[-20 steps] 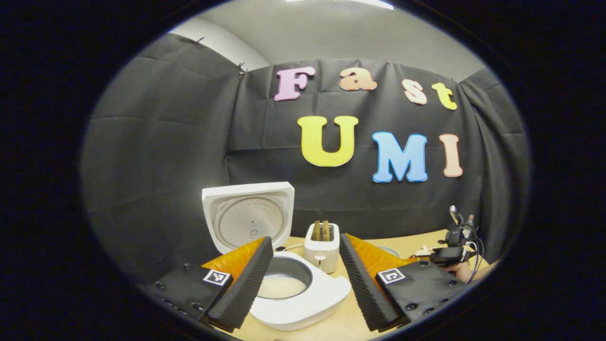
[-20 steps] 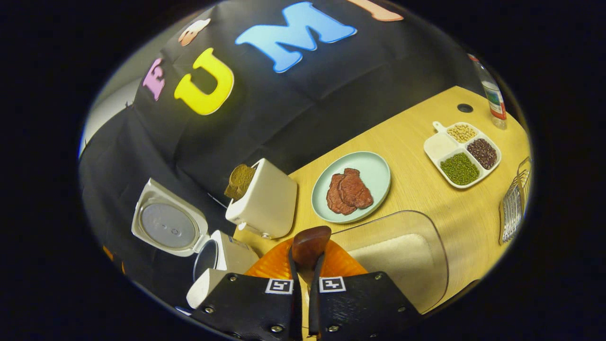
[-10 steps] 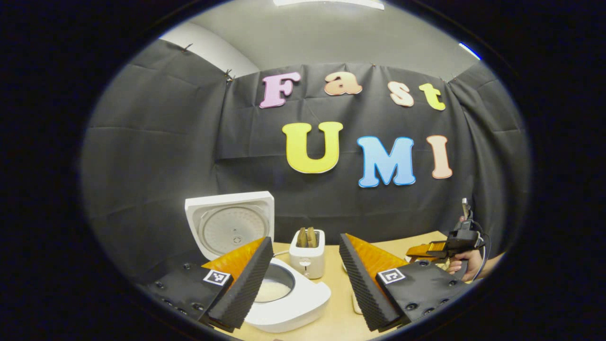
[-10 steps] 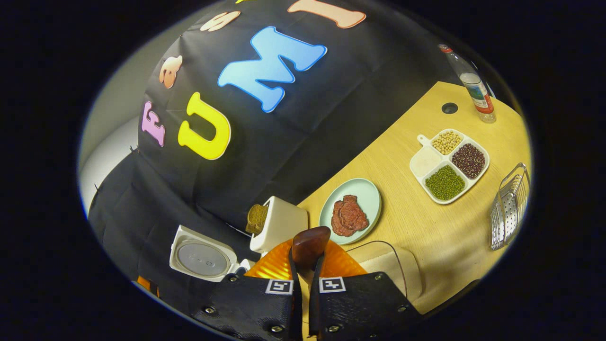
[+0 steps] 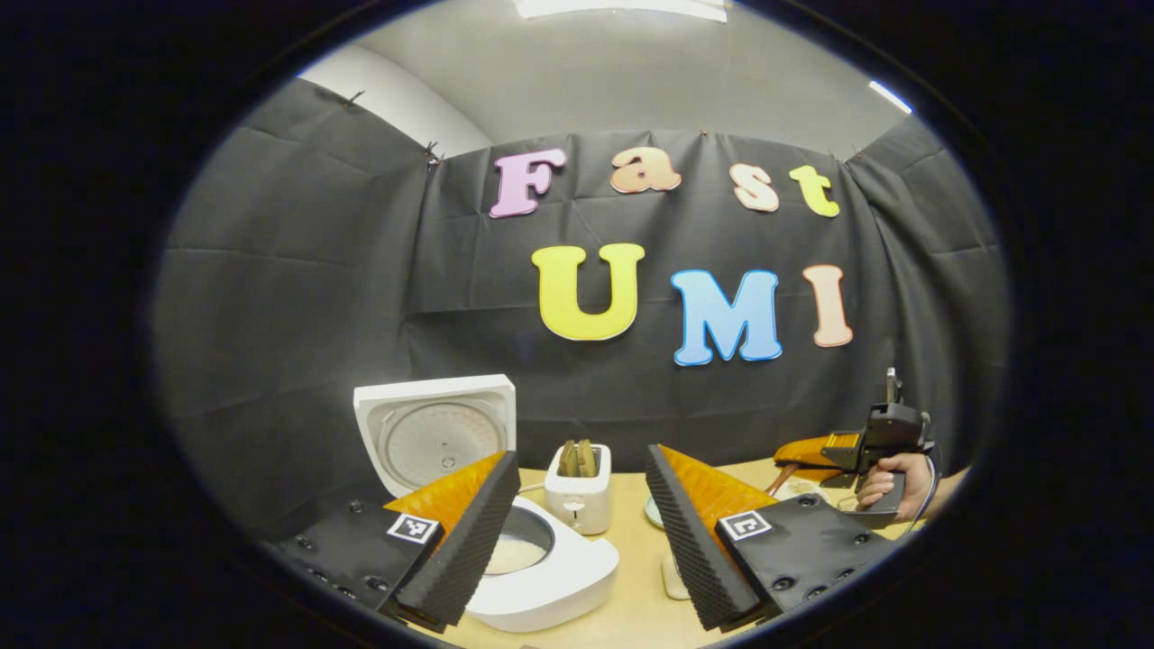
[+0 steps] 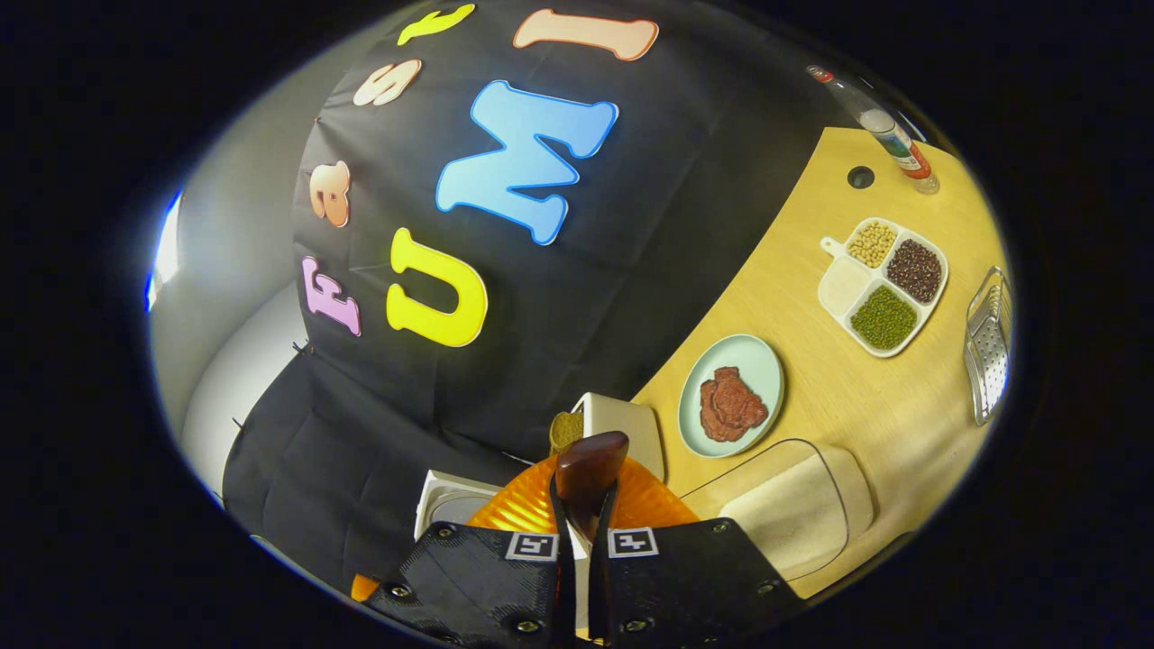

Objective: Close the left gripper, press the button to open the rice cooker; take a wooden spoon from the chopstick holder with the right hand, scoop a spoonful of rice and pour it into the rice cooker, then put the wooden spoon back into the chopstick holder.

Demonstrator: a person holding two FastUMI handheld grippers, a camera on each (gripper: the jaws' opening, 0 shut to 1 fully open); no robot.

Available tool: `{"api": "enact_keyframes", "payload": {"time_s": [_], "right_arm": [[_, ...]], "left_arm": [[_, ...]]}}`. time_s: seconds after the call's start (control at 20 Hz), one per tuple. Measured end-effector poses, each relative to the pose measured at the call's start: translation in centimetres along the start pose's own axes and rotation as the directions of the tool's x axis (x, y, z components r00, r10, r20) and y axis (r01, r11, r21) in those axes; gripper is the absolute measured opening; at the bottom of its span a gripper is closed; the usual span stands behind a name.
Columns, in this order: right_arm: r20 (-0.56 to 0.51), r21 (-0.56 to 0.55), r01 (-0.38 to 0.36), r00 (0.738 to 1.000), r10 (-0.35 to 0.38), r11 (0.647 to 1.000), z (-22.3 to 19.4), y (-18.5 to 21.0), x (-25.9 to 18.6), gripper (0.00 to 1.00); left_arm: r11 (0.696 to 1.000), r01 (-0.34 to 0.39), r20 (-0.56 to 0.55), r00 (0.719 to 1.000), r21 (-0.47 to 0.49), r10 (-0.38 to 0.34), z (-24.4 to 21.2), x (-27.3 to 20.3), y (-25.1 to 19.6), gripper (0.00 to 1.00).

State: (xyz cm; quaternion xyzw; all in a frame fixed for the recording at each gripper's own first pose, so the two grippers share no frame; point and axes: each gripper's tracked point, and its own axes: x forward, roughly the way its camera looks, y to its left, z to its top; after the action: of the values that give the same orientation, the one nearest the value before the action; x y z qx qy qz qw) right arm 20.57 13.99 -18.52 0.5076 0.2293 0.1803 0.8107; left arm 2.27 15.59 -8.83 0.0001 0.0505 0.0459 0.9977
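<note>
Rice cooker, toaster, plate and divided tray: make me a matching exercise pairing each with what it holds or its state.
Things:
1. rice cooker
2. toaster
3. plate
4. divided tray

States:
A. holds red meat
B. lid up, white rice inside
C. bread slices in the slots
D. beans in three sections

Pairs: 1-B, 2-C, 3-A, 4-D

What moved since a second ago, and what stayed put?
The right tongs pulled back from the cooker toward the rice container, still shut on the spoon. In the left tongs' view the cooker and toaster shrank a little, so the left tongs backed away, still open. The cooker lid stayed up; the plate and tray did not move.
</note>
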Motion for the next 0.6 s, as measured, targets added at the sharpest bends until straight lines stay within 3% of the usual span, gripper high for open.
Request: {"api": "enact_keyframes", "payload": {"time_s": [0.6], "right_arm": [[-0.062,-0.029,-0.109,0.992,0.107,0.994,-4.2,8.5,3.5,0.06]], "left_arm": [[0.999,-0.028,0.019,0.999,-0.045,0.029,-0.3,-0.2,3.9,0.97]]}}
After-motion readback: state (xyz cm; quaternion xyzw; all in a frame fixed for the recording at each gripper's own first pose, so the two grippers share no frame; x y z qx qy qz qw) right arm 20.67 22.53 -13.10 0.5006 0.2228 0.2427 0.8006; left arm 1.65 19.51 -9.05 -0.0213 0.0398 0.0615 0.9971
